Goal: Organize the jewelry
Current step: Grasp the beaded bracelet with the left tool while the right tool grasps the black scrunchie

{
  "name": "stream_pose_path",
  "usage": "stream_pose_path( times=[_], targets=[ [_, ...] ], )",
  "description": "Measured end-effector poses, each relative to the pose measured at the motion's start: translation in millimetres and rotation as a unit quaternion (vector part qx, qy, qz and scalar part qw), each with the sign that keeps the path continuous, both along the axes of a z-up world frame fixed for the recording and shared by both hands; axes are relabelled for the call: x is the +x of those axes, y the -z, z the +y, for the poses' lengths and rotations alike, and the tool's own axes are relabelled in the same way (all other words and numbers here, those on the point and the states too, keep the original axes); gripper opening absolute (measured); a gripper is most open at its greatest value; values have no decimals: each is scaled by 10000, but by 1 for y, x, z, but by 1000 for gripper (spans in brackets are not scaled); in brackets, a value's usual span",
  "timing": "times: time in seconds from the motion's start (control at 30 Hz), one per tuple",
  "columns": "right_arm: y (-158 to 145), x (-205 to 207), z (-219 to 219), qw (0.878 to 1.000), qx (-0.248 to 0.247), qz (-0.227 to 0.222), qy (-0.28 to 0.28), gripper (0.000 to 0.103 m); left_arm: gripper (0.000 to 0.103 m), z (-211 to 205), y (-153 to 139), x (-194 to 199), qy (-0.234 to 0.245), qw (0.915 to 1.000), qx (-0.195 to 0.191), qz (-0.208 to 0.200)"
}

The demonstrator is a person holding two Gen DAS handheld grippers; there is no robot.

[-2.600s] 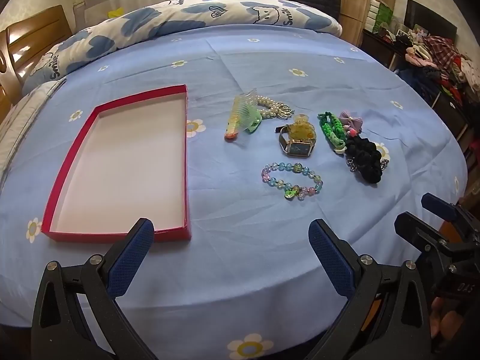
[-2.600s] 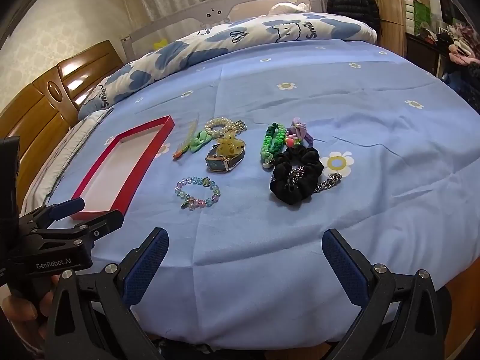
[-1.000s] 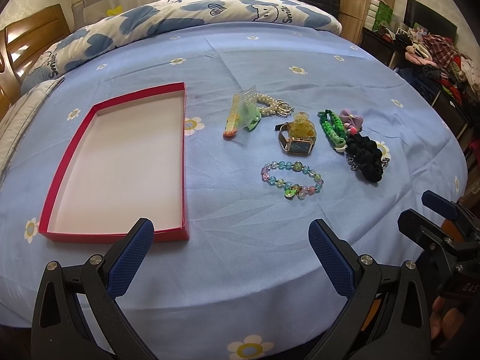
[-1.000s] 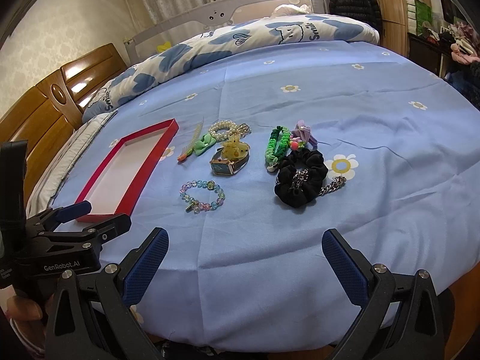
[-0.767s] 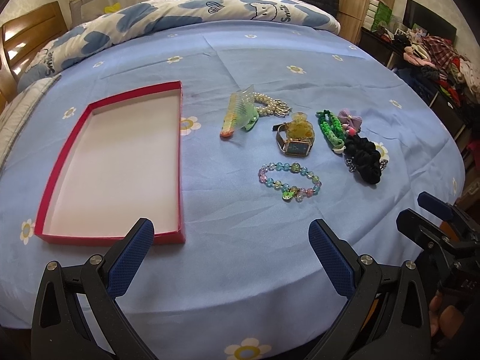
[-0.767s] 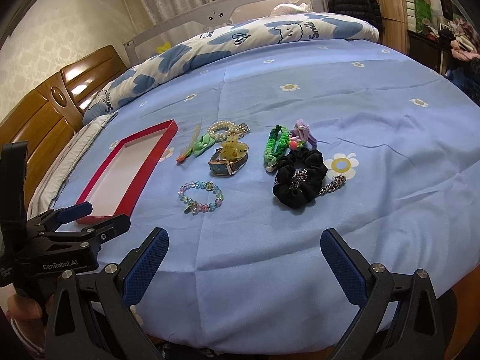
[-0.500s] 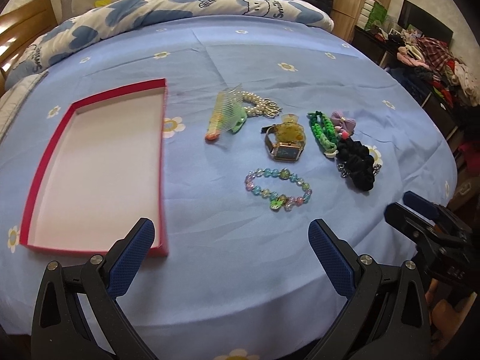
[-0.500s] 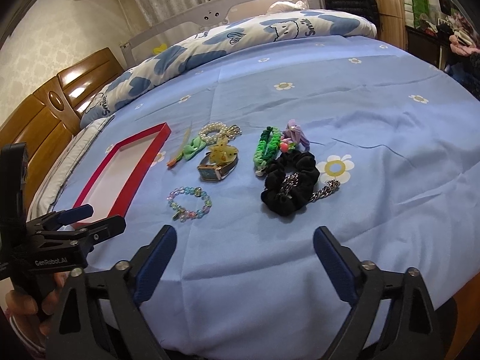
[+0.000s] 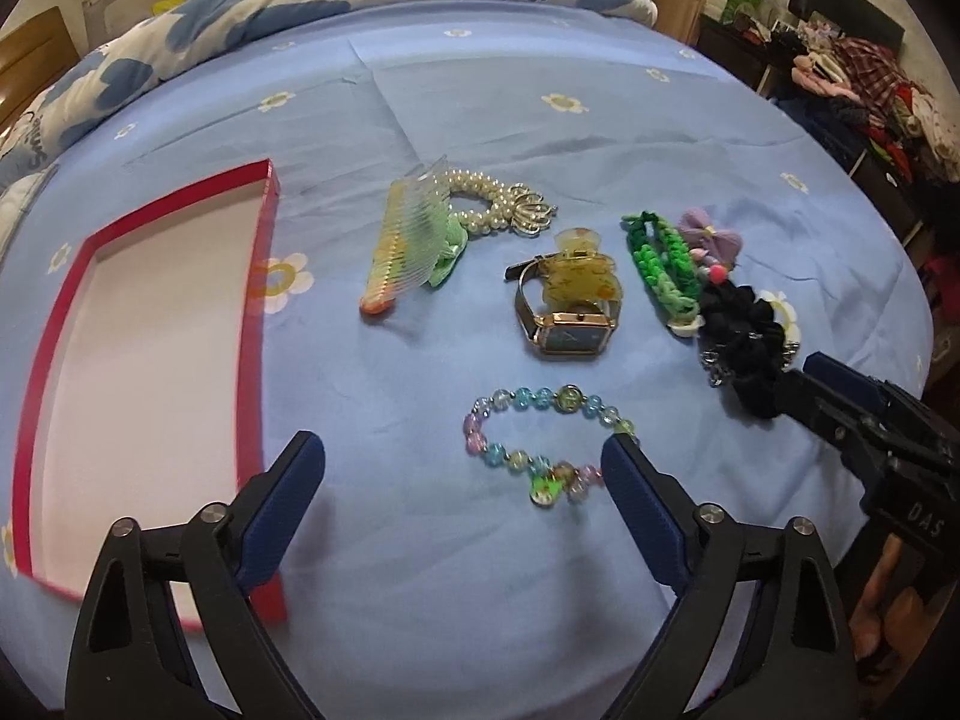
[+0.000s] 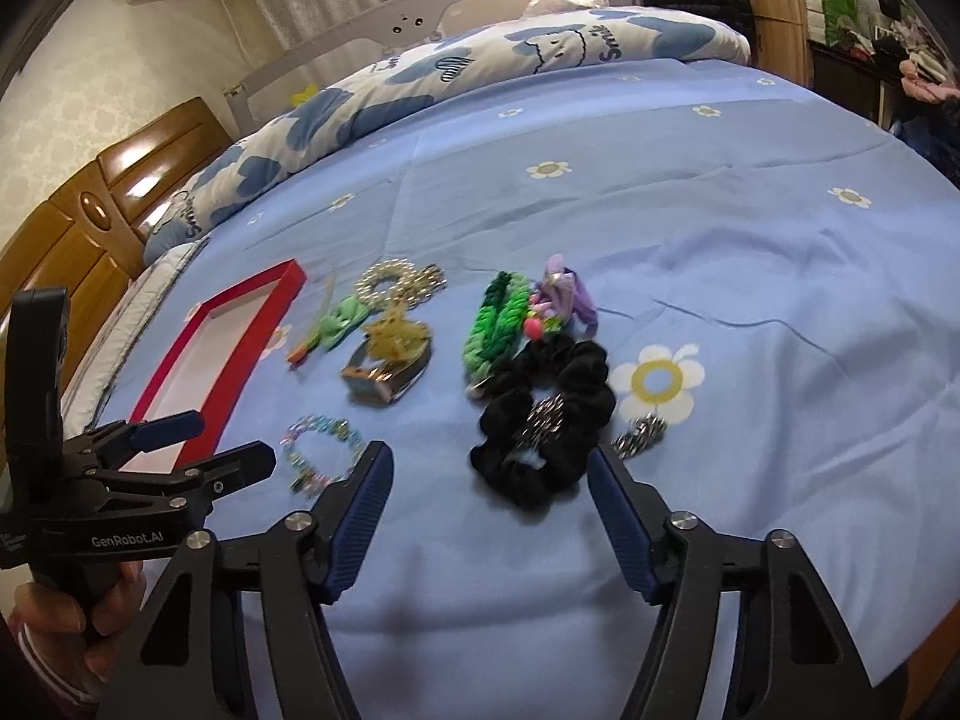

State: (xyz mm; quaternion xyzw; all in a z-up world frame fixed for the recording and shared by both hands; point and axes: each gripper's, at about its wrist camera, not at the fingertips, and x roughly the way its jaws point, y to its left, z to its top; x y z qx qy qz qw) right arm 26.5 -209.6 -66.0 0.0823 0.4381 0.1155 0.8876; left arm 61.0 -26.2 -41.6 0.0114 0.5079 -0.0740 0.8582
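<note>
Blue floral bedsheet [image 9: 540, 90] covers the bed, and the jewelry lies spread across it. Nearest the left gripper [image 9: 462, 474] is a pastel bead bracelet [image 9: 546, 444], its right end just beside the tip of that gripper's right finger; the jaws stand spread wide and hold nothing. Beyond the bracelet sits a gold square-faced watch [image 9: 570, 330] with a yellow translucent claw clip [image 9: 579, 276] resting on its strap. To the left of those, a rainbow-tinted hair comb [image 9: 408, 246] lies over a green bow, touching a pearl bracelet [image 9: 492, 204] at its far side. To the right of the watch, a green braided band [image 9: 663, 264] lies beside a purple bow tie [image 9: 711, 237], and nearer comes a black scrunchie [image 10: 546, 414] with a metal chain across it. The right gripper [image 10: 489, 480] hovers at the scrunchie's near edge, jaws parted, empty, a finger on each side of it. Off to the left, a shallow red box [image 9: 255, 312] with a white floor lies well apart from the pile. At the far end of the bed is a rolled quilt [image 10: 480, 72] with blue cloud prints, and a wooden headboard [image 10: 90, 222] stands at the left.
</note>
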Motion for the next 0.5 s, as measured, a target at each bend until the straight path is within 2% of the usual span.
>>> stream_pose_path(
  times=[0.1,0.23,0.3,0.37,0.43,0.5],
  targets=[
    [7,9,-1,9999,0,115,15,57,85,-1,9,6,51,9999,-28,152],
    [15,13,5,9997,-66,215,-81,55,74,-3,23,9,157,9991,-118,364],
    [19,14,6,9995,-129,264,-104,42,71,-4,24,7,188,9990,-185,369],
    [24,15,6,9994,-182,280,-88,30,58,-6,24,7,274,9987,-252,359],
    [25,14,4,9994,-212,265,-48,23,26,-9,23,6,411,9981,-260,369],
    [25,14,3,9997,-124,212,-23,16,7,-13,23,5,510,9978,-186,371]
  ],
)
